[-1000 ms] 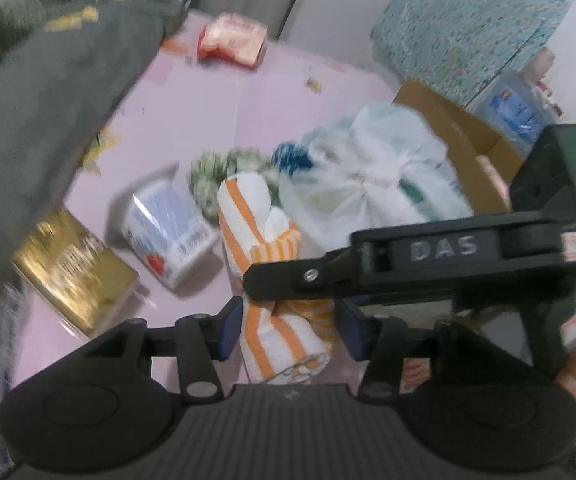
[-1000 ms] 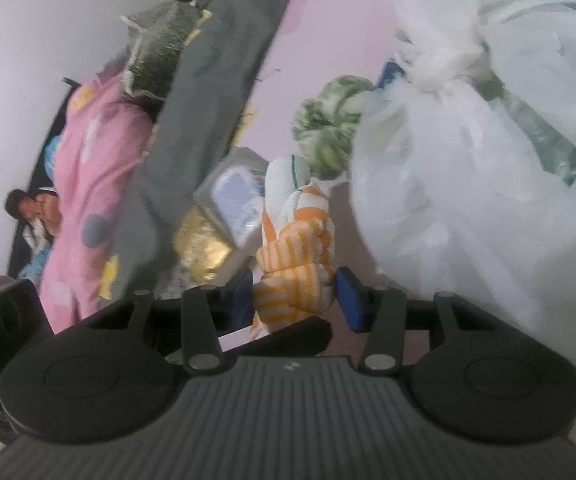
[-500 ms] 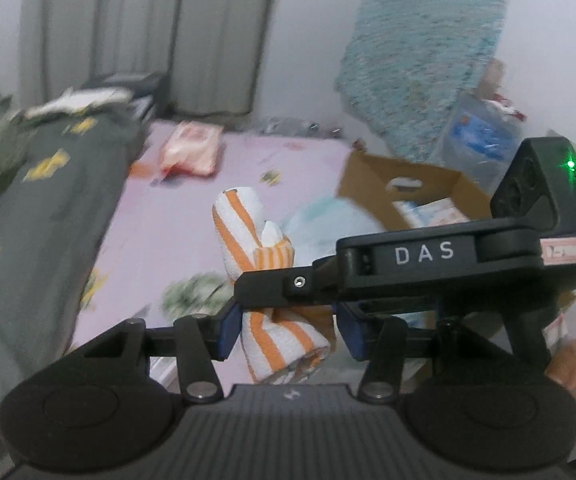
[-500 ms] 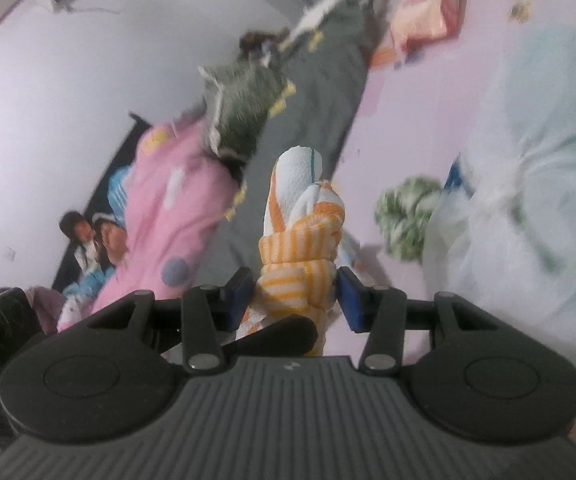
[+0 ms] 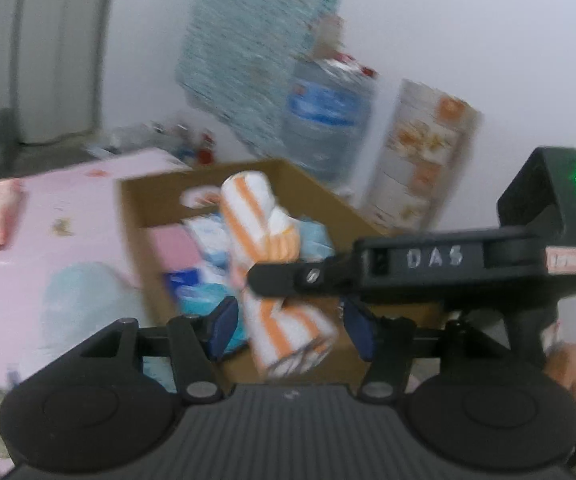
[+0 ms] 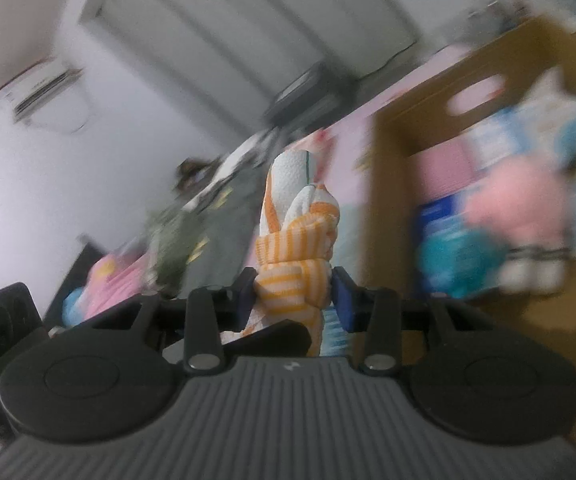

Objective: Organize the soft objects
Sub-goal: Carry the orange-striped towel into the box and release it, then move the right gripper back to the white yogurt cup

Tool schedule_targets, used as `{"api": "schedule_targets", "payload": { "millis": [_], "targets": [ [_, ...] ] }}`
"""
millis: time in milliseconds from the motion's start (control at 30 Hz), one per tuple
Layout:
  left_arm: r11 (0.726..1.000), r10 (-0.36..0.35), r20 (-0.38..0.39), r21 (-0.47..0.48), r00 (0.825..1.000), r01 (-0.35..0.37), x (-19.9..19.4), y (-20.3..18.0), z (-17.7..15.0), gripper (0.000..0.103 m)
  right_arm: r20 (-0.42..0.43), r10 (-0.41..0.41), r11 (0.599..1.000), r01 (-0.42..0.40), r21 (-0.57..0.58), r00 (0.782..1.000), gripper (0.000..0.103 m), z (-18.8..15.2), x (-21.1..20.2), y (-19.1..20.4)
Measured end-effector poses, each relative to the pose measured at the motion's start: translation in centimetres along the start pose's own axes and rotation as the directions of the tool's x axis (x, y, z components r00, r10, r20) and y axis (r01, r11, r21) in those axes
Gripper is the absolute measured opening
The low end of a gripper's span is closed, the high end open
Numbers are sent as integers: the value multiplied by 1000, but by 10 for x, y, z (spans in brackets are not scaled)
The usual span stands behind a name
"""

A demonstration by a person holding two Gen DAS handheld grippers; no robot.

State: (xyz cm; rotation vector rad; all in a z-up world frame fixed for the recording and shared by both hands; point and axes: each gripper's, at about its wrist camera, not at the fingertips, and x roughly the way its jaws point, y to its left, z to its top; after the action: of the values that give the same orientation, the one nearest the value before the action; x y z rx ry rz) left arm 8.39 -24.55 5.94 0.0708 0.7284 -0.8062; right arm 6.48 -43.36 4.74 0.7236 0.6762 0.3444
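An orange-and-white striped towel roll [image 5: 266,232] is held in the air in front of an open cardboard box [image 5: 136,200]. My right gripper [image 6: 293,294] is shut on the towel roll [image 6: 293,240]; its finger also crosses the left wrist view [image 5: 303,278]. My left gripper [image 5: 289,330] stands around the roll's lower end with its blue pads apart from the cloth. The cardboard box [image 6: 391,152] holds several soft packs and plush items in pink and blue [image 6: 515,208].
A pink bed sheet [image 5: 68,208] lies left of the box, with a pale plastic bag [image 5: 80,304] on it. A water jug [image 5: 327,120] and a tall printed carton [image 5: 419,160] stand behind the box. A grey blanket [image 6: 224,216] lies at the left.
Both grippers lifted the towel roll off the bed and swung it right, from beside the white plastic bag to in front of the open cardboard box.
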Motion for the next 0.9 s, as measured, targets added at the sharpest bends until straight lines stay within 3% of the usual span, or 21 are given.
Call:
{"api": "schedule_targets", "payload": {
  "millis": [100,200,300,433,467,533,667,833,900],
  "targets": [
    [999,-45,-38,-10,998,45,14,-8,-5,62,52,-137,990,138,-23,989,38,8,-31,-25],
    [999,-36,-54,-23,998,34,19,-2,-13,62,84,-302,948,309,-81,949,38,15,-51,-45],
    [998,-17,-68,-60,998,12,18,15,-18,62,75,-451,876,457,-155,890,39,16,-55,-61],
    [994,19,-71,-110,997,-27,6,37,-26,63,48,-615,747,601,-283,787,44,12,-42,-71],
    [992,26,-71,-120,997,-34,3,42,-28,63,50,-639,720,620,-312,768,48,10,-39,-71],
    [989,33,-69,-143,997,-43,-2,51,-32,63,70,-657,692,637,-341,751,57,6,-37,-68],
    [980,40,-35,-195,999,-46,-18,67,-40,67,106,-633,707,628,-324,767,64,2,-43,-53],
    [973,115,24,-203,993,-108,-49,80,-48,70,140,-505,808,523,-272,852,69,-1,-55,-19],
    [968,155,49,-206,987,-142,-65,84,-53,73,166,-426,848,456,-270,890,77,-5,-52,-1]
  ]
}}
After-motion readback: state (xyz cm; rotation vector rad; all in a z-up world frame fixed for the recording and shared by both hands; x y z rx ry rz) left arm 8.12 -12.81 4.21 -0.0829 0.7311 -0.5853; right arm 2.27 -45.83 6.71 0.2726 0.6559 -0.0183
